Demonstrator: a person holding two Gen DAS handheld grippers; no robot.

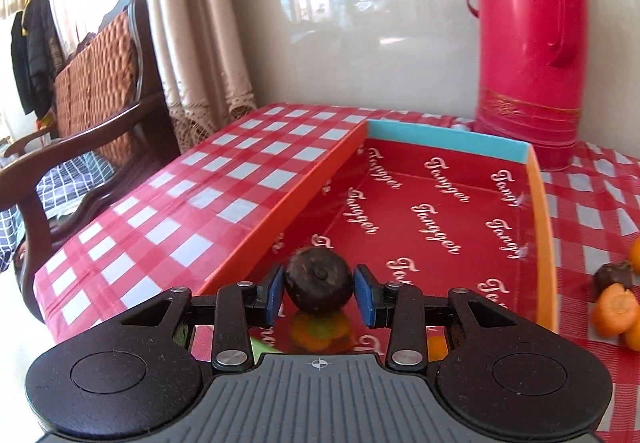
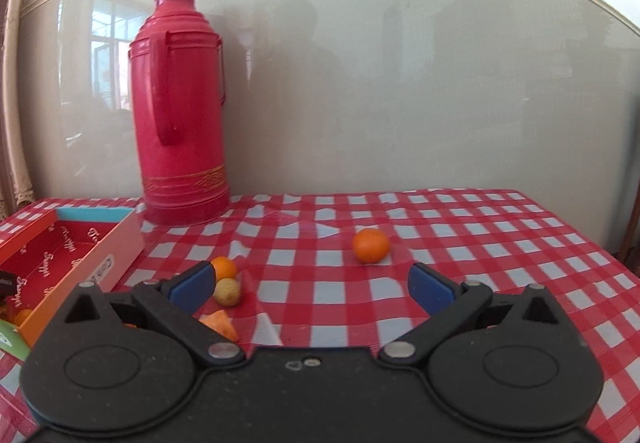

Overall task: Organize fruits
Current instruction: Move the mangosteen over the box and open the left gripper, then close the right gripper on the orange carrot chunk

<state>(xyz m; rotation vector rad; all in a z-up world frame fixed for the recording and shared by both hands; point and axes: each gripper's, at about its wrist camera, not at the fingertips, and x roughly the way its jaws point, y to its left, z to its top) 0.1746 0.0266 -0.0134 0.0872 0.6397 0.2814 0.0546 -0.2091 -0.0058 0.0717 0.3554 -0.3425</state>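
Note:
My left gripper is shut on a dark round mangosteen, held just above the floor of the red box with orange and blue walls. An orange fruit lies in the box under the gripper. My right gripper is open and empty above the checked tablecloth. Ahead of it lie an orange, a smaller orange, a yellowish round fruit and an orange piece. The box shows at the left of the right wrist view.
A tall red thermos stands behind the box by the wall, also in the right wrist view. More orange pieces and a dark fruit lie right of the box. A wooden chair stands off the table's left edge.

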